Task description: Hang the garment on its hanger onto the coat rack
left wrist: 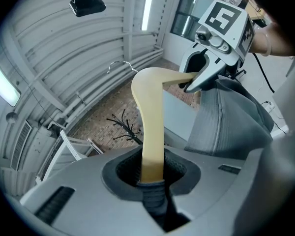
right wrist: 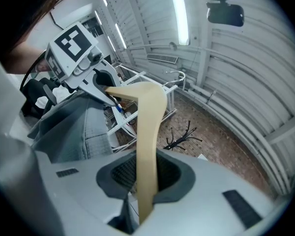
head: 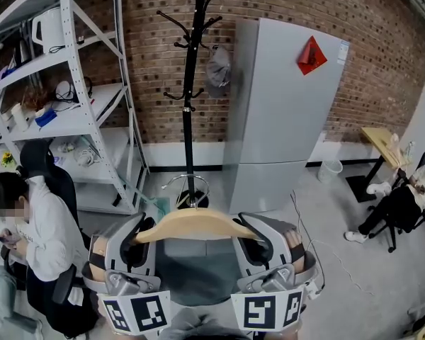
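My left claw (head: 137, 234) and right claw (head: 253, 232) each pinch an end of the hanger (head: 195, 224), garment (head: 191, 275) draped below; the coat rack (head: 190, 98) stands well ahead, hanging not yet done.

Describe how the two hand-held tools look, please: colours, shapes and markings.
The left tool and right tool have smooth light-grey moulded shells with curved jaws. Each carries a cube with black-and-white square markers. The pads are dark and ribbed.
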### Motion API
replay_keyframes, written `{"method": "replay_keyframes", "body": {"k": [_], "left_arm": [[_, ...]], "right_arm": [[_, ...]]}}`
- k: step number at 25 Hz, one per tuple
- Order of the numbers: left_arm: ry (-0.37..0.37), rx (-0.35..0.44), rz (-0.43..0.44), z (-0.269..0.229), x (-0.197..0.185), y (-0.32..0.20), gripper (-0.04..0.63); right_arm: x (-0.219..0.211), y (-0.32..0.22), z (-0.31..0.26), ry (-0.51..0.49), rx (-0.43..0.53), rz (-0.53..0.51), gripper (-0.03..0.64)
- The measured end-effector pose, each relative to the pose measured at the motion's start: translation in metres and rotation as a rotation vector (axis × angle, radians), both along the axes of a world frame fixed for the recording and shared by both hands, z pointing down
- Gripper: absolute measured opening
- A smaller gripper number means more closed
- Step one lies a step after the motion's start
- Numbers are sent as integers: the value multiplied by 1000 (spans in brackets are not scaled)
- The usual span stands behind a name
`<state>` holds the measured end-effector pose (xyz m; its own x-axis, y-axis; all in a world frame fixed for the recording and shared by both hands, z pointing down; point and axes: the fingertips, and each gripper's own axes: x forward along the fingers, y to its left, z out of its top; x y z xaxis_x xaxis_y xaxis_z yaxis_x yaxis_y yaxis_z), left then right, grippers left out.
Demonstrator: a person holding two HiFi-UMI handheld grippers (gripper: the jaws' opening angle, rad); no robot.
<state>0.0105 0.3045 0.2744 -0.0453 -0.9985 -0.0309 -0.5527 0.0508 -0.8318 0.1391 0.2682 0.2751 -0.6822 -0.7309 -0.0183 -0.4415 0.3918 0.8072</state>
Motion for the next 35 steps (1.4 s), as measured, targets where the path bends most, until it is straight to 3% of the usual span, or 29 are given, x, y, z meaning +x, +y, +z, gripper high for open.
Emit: {"method": "replay_keyframes", "body": {"k": [12, 31, 35], "left_arm": [[-3, -25, -9, 13, -26, -67, 69], [8, -2, 39, 8, -131, -203, 69], [39, 7, 68, 11, -146, -219, 69]], "right_arm": [[-28, -66, 7, 22, 14, -5, 72], [-135, -187, 2, 66, 29, 15, 72], [-152, -200, 5, 65, 28, 22, 72]]}}
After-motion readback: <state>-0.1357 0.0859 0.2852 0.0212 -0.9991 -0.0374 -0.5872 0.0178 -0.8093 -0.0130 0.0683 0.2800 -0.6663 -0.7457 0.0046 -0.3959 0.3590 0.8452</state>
